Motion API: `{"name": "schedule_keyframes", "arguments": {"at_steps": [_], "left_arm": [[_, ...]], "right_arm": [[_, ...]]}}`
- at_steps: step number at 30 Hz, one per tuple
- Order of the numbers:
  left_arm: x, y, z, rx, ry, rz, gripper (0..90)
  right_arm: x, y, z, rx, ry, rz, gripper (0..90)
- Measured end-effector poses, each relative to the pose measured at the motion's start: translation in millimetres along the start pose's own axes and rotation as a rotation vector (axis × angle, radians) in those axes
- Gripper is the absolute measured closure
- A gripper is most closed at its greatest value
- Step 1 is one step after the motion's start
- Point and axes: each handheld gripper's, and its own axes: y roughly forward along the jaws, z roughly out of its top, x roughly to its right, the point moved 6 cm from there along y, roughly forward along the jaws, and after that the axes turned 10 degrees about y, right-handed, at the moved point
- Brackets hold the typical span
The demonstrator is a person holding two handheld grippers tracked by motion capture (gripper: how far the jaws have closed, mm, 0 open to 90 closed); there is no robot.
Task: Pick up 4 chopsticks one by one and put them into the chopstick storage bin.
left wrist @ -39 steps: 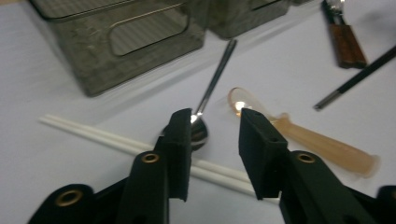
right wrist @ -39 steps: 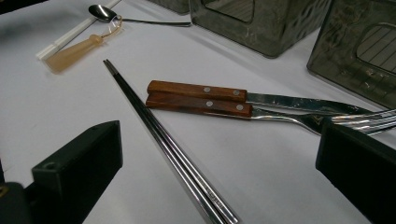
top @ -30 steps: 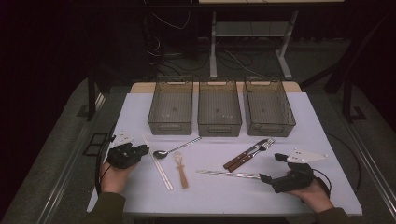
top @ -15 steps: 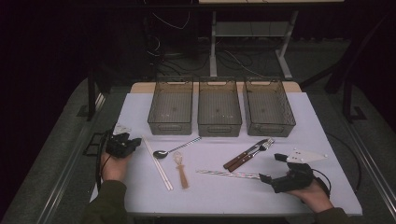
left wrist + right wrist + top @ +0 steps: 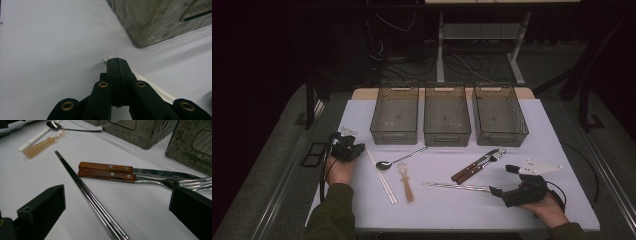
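My left gripper [image 5: 354, 148] rests at the table's left side with its jaws pressed together and nothing between them. In the left gripper view the shut tips [image 5: 117, 60] lie over the near end of the white chopsticks [image 5: 150, 86], close to the left bin's corner [image 5: 150, 30]. My right gripper [image 5: 504, 180] sits at the front right, open. Its two black jaws stand wide apart in the right gripper view [image 5: 117, 195], either side of the metal chopsticks [image 5: 92, 200]. Beyond those lie a wooden-handled knife [image 5: 105, 166] and fork [image 5: 107, 175].
Three empty grey mesh bins [image 5: 447, 116] stand in a row at the back. A spoon [image 5: 399, 160], the white chopsticks [image 5: 380, 175] and a tan wooden utensil [image 5: 407, 186] lie left of centre. The knife and fork [image 5: 474, 167] lie right of centre.
My left gripper has drawn back to the left and slightly away from the person, and its jaws have come together. The right hand has stayed put.
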Motion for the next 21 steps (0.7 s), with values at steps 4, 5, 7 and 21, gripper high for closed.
{"name": "schedule_keyframes", "arguments": {"at_steps": [4, 5, 7, 21], "left_arm": [[1.5, 2.3, 3.1, -0.004, 0.012, 0.003, 89.2], [2.0, 3.1, 4.1, -0.002, 0.013, 0.001, 89.2], [4.0, 5.3, 6.4, -0.001, 0.026, -0.002, 89.2], [10.5, 10.0, 11.7, 0.018, 0.028, -0.031, 89.2]], "right_arm": [[-0.6, -0.1, -0.1, 0.0, 0.0, 0.001, 0.8], [-0.6, 0.0, -0.2, 0.0, 0.0, 0.0, 0.8], [-0.7, 0.1, -0.2, -0.001, 0.0, 0.0, 0.8], [-1.4, 0.6, -0.3, -0.002, -0.004, 0.001, 0.8]]}}
